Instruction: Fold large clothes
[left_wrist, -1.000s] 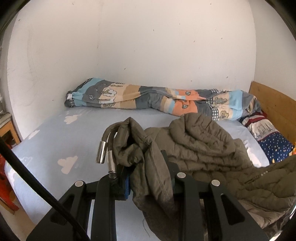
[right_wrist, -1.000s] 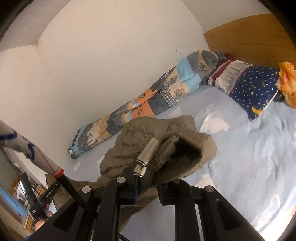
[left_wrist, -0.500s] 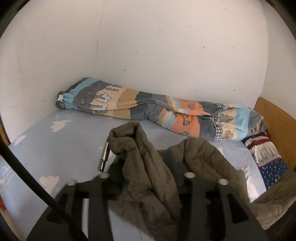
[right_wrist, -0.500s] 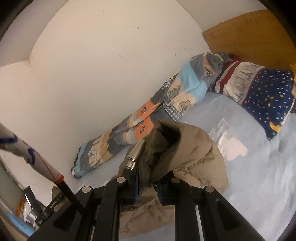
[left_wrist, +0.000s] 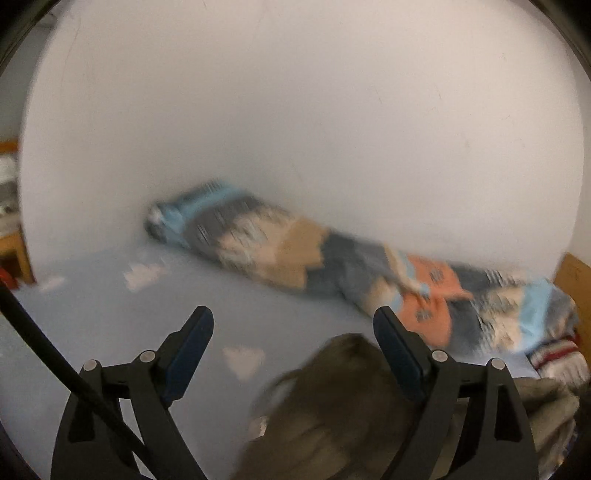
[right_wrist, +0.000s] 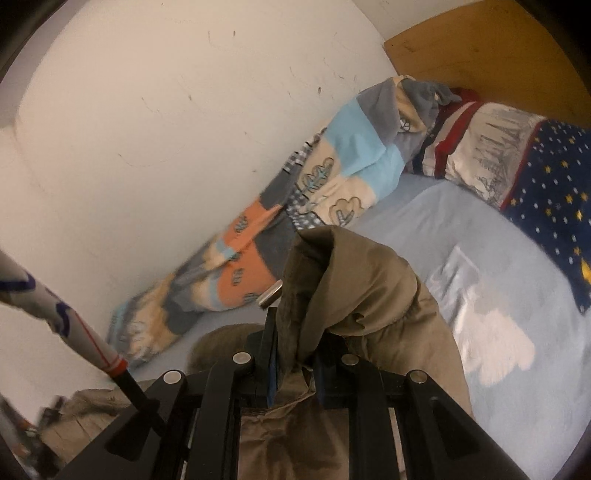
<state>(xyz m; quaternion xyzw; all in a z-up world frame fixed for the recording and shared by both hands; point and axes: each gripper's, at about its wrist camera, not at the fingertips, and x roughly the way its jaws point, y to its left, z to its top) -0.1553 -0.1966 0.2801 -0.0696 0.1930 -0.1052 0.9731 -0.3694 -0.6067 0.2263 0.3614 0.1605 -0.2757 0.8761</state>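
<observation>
1. White walls close in a bed (right_wrist: 436, 236) with a pale blue, cloud-printed sheet; a rolled patchwork quilt (left_wrist: 295, 254) lies along its far edge by the wall, and a starry pillow (right_wrist: 554, 177) rests at the wooden headboard end.
2. An olive padded jacket (right_wrist: 354, 295) sits heaped mid-bed, one bunched edge lifted off the sheet.
3. Right tongs (right_wrist: 295, 373) are clamped on that bunched edge, a metal toggle poking out beside them.
4. Left tongs (left_wrist: 291, 354) have just been opening and now stand wide with nothing between them; the jacket lies below them, blurred.
5. To fold well, the freed tongs likely should retake a matching corner, so both hands pull the panel taut and lay it flat without dragging the quilt.
</observation>
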